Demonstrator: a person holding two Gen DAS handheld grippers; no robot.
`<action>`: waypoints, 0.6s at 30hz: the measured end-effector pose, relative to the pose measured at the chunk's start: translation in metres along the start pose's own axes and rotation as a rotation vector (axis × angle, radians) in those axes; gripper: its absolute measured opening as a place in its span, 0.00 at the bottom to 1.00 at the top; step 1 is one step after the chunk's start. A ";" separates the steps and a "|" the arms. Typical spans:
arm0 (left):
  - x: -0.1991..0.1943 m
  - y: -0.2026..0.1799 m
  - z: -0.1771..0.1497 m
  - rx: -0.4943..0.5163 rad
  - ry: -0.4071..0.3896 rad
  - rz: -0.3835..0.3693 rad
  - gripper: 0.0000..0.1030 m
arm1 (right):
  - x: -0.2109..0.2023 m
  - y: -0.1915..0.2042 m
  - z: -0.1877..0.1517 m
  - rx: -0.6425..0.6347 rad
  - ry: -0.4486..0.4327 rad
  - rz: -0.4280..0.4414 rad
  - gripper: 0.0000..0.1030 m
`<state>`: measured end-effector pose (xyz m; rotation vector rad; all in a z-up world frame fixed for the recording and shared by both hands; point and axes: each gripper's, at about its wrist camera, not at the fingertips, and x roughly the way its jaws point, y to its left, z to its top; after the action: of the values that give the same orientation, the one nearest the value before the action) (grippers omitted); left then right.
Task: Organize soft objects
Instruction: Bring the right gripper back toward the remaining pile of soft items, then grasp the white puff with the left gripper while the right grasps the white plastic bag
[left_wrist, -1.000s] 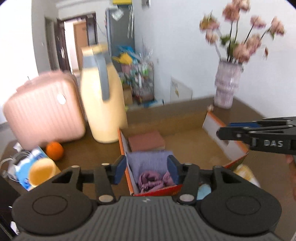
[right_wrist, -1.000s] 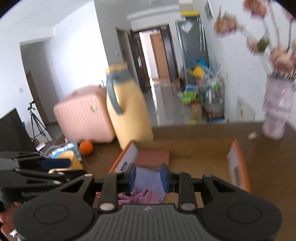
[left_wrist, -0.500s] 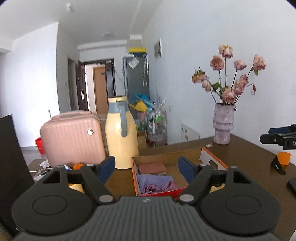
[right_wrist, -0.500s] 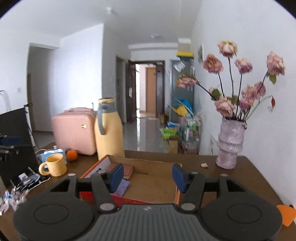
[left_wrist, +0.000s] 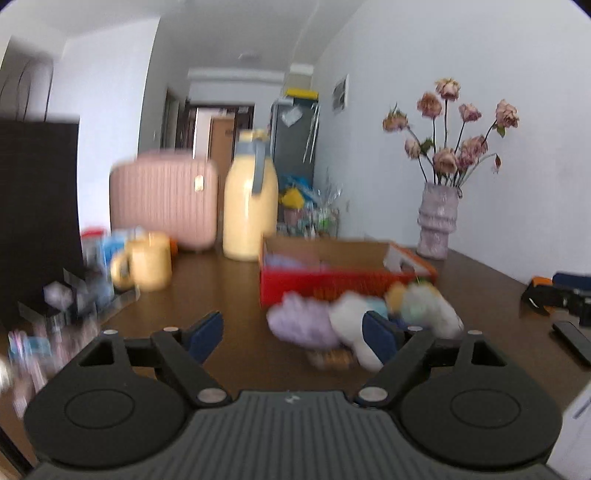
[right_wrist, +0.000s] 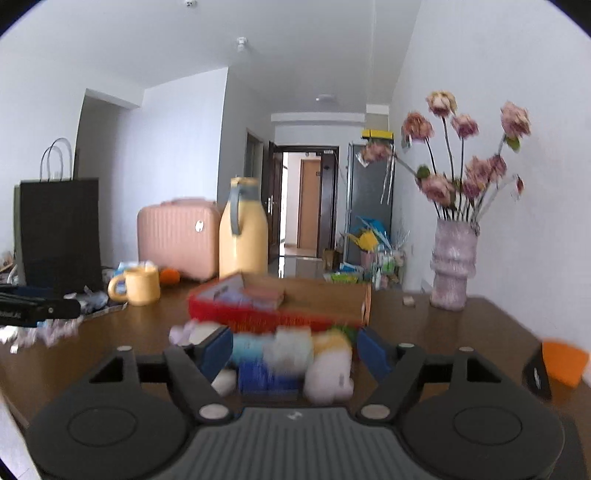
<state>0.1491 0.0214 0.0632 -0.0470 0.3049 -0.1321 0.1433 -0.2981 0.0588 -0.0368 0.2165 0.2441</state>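
Soft toys are lying in a loose heap on the brown table, just in front of the red-fronted cardboard box; blurred, but a lilac piece, a white one and a yellow-and-pale-green one can be told apart. Inside the box, folded cloth is showing at its left end.

Left gripper is hovering low over the table with its jaws standing wide; they have just been opening. Nothing is between the pads: the heap is sitting ahead and to the right, partly hidden behind the right blue fingertip.

Right gripper is facing the same heap from nearer. Its jaws are also wide apart and have just been opening. The toys are appearing between the blue pads, but the pads are not pressing on them; whether the pile lies level with them or beyond is unclear through the blur.

Further out: yellow mug, yellow jug and pink case are standing behind and left of the box, an orange by the case. Vase of dried flowers is standing at the far right. Black paper bag is standing at the left edge.
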 end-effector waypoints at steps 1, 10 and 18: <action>-0.002 -0.001 -0.011 -0.020 0.020 -0.013 0.82 | -0.006 0.000 -0.012 0.024 0.008 -0.001 0.72; 0.024 -0.018 -0.024 0.045 0.087 -0.053 0.82 | 0.011 -0.016 -0.043 0.158 0.102 -0.048 0.72; 0.076 -0.050 -0.008 0.069 0.119 -0.115 0.80 | 0.074 -0.034 -0.041 0.183 0.179 -0.064 0.69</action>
<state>0.2120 -0.0382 0.0364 0.0114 0.4163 -0.2600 0.2137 -0.3166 0.0029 0.1161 0.4142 0.1566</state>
